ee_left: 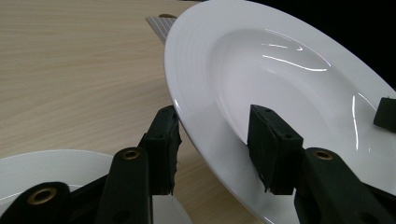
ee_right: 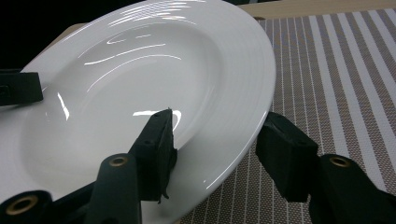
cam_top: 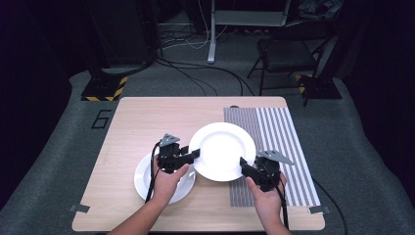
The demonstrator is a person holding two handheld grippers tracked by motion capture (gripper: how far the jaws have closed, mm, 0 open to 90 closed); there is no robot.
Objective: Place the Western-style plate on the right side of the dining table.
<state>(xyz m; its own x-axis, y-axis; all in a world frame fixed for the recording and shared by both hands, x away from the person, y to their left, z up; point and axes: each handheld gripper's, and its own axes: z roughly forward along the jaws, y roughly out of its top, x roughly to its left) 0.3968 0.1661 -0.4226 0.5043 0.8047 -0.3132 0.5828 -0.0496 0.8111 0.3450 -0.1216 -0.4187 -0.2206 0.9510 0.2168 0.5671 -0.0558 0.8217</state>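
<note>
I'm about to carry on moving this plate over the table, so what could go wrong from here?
1. The large white ceramic plate is held only at opposite rim edges by the left hand-held gripper and right hand-held gripper; the glossy rim could slip.
2. It hangs tilted, partly above the second white plate; a drop could chip both.

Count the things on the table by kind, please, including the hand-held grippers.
White plates: 2, the held plate and the lower plate
Striped placemats: 1, the placemat
Hand-held grippers: 2, left hand-held gripper and right hand-held gripper
Total: 5
</note>
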